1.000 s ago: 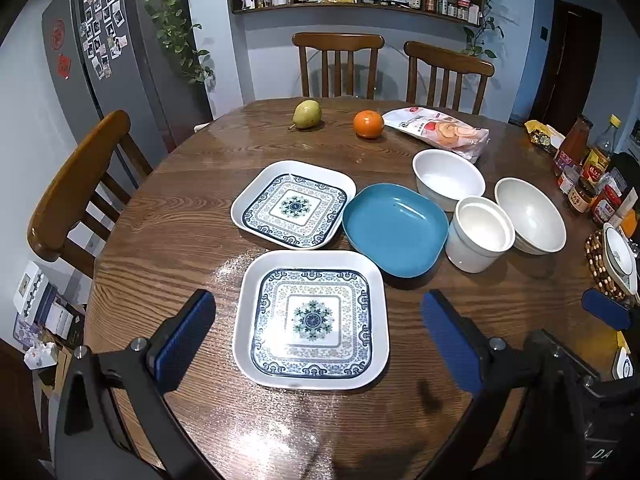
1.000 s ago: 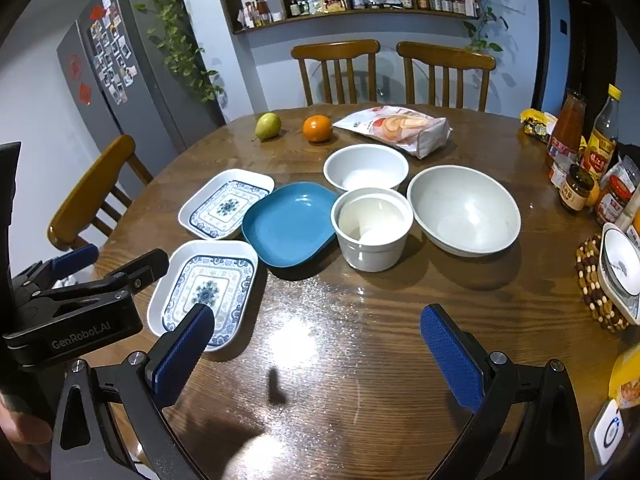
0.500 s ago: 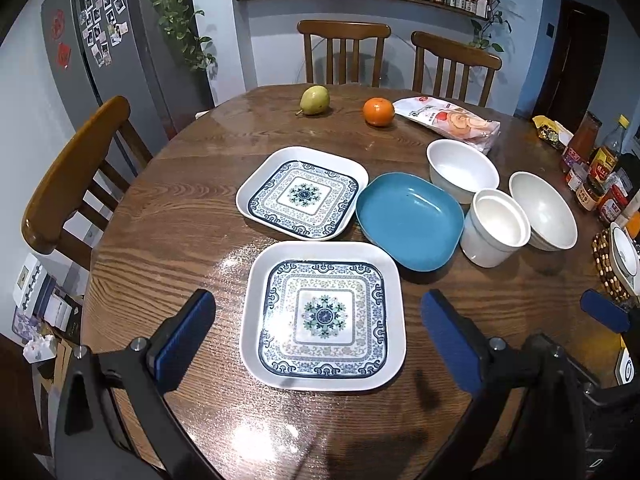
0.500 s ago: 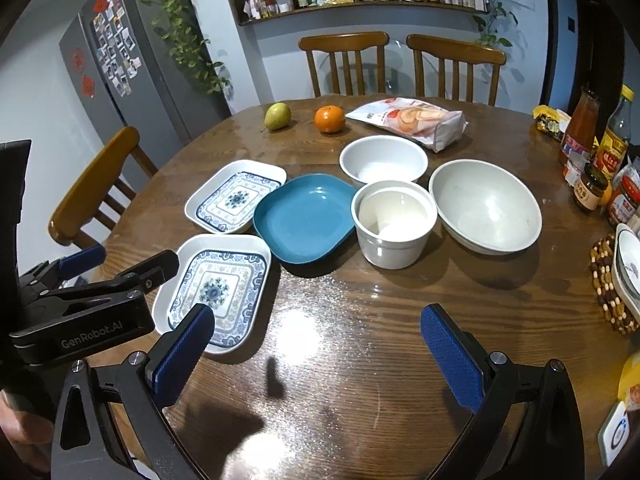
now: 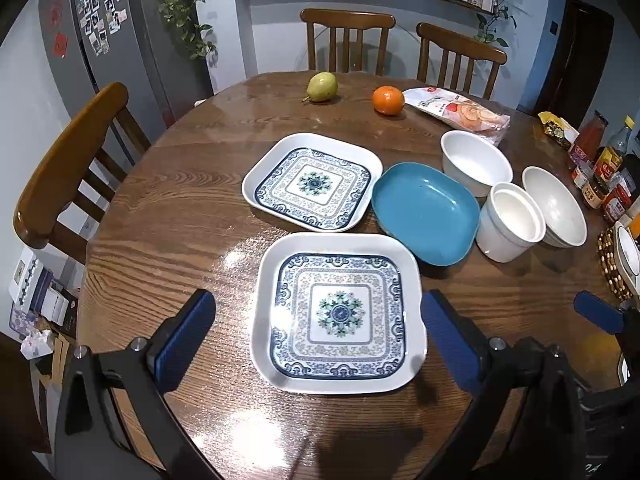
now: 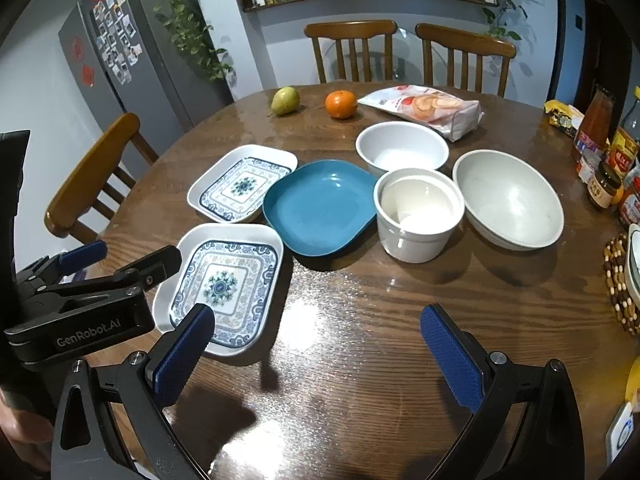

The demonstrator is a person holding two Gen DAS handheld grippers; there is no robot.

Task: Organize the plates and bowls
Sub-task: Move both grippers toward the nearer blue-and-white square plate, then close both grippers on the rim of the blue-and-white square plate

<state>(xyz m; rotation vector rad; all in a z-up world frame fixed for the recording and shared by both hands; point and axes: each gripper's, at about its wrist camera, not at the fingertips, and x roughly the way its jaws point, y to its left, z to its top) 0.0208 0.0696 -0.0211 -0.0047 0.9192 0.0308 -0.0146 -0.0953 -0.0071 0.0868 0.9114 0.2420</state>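
On the worktop, the near plate lies flat between the spread fingers of our left hand-held gripper, with a matching far plate just beyond. We should catch one rim squarely and lift level. Our right hand-held gripper hangs open and empty near the bowls.

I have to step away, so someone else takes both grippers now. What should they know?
Left gripper: open, empty, straddling the near patterned plate.
Right gripper: open, empty, over bare table.
Far patterned plate, blue plate, white cup and two white bowls sit separately.
Done: nothing stacked.
Left: stack plates, nest bowls.
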